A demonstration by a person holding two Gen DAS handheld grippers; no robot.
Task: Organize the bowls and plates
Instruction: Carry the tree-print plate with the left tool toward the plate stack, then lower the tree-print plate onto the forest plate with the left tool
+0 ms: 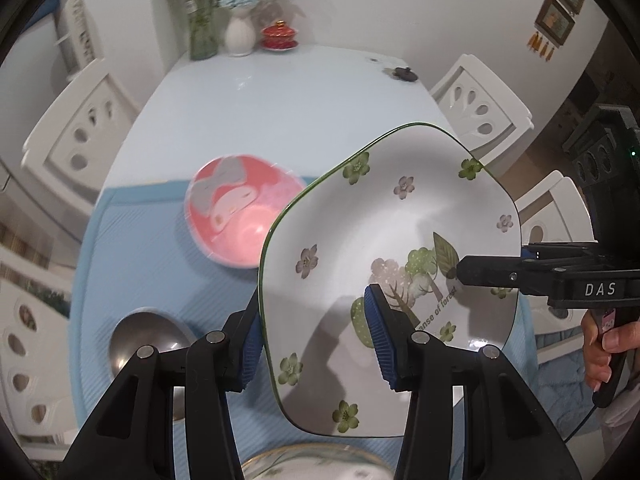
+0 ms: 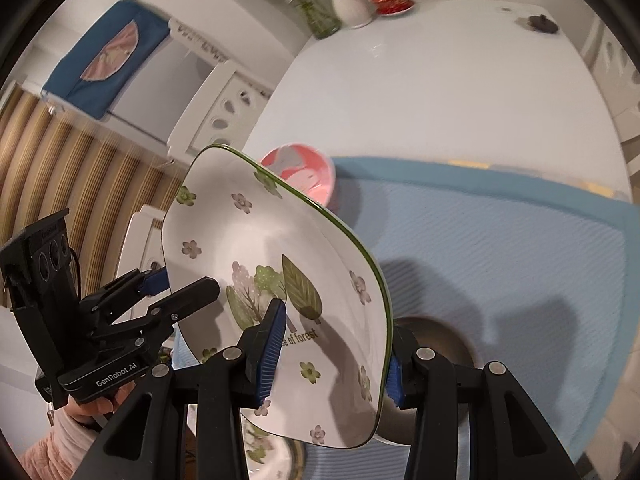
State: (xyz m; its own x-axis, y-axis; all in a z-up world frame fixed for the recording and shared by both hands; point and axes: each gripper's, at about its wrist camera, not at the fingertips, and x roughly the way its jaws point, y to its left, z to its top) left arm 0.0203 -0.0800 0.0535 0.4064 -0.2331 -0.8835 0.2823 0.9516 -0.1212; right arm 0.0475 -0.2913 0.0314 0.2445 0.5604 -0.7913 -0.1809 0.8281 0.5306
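Note:
A white floral plate (image 1: pixel 380 240) with a green rim and a tree picture is held up, tilted, above the blue mat. My left gripper (image 1: pixel 316 336) is shut on its near-left rim. My right gripper (image 2: pixel 332 356) is shut on the opposite rim of the same plate (image 2: pixel 280 248); it shows at the right of the left wrist view (image 1: pixel 480 272). A pink cartoon bowl (image 1: pixel 240 216) sits on the mat beyond, also in the right wrist view (image 2: pixel 308 176). A steel bowl (image 1: pixel 148 340) sits near left. A gold-rimmed plate (image 1: pixel 312 464) lies below.
The blue mat (image 1: pixel 160 280) covers the near end of a white table (image 1: pixel 280 112). Vases with flowers (image 1: pixel 240 32), a red lidded cup (image 1: pixel 280 34) and a small dark object (image 1: pixel 404 73) stand at the far end. White chairs (image 1: pixel 76 132) flank the table.

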